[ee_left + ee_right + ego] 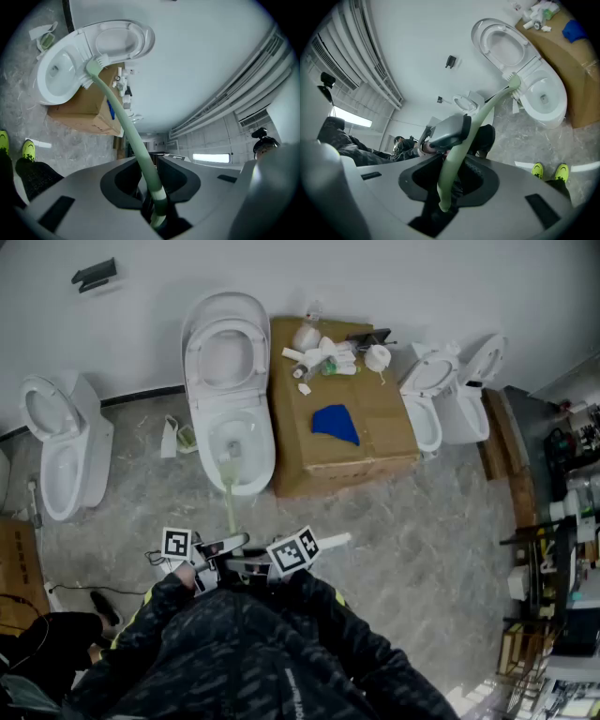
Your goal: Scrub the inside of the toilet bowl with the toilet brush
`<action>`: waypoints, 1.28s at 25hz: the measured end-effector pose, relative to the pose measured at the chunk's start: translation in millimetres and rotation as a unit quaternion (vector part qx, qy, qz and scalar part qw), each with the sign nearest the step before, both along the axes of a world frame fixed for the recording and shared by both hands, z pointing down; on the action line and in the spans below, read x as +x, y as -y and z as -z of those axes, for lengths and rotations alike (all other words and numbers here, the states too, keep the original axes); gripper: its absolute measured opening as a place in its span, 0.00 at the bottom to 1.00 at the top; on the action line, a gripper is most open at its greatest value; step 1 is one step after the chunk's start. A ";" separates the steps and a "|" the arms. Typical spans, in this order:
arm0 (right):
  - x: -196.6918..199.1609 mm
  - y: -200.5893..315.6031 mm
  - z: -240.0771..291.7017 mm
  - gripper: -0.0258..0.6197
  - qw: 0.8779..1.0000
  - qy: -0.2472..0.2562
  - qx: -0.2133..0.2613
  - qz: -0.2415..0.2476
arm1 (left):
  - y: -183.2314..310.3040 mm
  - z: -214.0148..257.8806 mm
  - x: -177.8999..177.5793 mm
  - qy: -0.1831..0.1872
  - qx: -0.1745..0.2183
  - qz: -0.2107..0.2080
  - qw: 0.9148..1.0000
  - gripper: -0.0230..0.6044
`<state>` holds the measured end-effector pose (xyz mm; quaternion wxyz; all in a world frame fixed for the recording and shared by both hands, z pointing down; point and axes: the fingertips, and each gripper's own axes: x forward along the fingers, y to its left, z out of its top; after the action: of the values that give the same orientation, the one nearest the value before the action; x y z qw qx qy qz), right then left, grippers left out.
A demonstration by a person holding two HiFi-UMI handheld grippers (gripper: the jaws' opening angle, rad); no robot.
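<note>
Your head camera looks steeply down from high up at the open white ceramic toilet (pixel 262 451) and brown cardboard box (pixel 384 418). The cameras on your left gripper (pixel 152 187) and right gripper (pixel 449 180) sit low, close behind the jaws, looking along the pale green brush handle (pixel 126 126) at that same toilet.

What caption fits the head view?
Left gripper and right gripper hold the green toilet brush reaching the toilet bowl.

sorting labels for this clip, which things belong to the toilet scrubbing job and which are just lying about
Job: toilet brush, middle toilet, left gripper, right gripper.
Lying about: cardboard box, blue cloth, bottles, left toilet, right toilet.
</note>
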<state>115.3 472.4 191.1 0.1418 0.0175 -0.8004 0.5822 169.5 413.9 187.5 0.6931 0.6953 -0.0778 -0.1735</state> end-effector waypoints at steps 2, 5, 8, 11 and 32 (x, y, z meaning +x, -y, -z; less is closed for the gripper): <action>0.5 -2.0 -0.8 0.18 1.000 0.000 -0.001 0.002 | -1.8 -0.6 0.7 -0.001 0.001 0.000 1.000 0.21; 0.2 -3.8 -1.3 0.18 1.000 -0.001 -0.002 0.002 | -3.3 -1.8 0.0 0.001 0.001 -0.001 1.000 0.21; -0.6 -5.2 -1.6 0.18 1.000 0.000 -0.003 0.001 | -4.6 -1.2 -0.7 -0.001 0.002 0.000 1.000 0.21; -1.5 -5.5 -2.3 0.18 1.000 0.002 -0.005 -0.001 | -5.6 -3.1 -1.4 0.002 0.002 -0.001 1.000 0.21; -20.2 10.7 -13.8 0.18 1.000 -0.017 -0.014 -0.007 | 10.5 -14.1 -19.4 0.005 -0.006 0.003 1.000 0.21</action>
<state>95.1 461.7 205.0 0.1516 0.0316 -0.7894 0.5940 150.1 403.4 201.6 0.6965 0.6915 -0.0848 -0.1715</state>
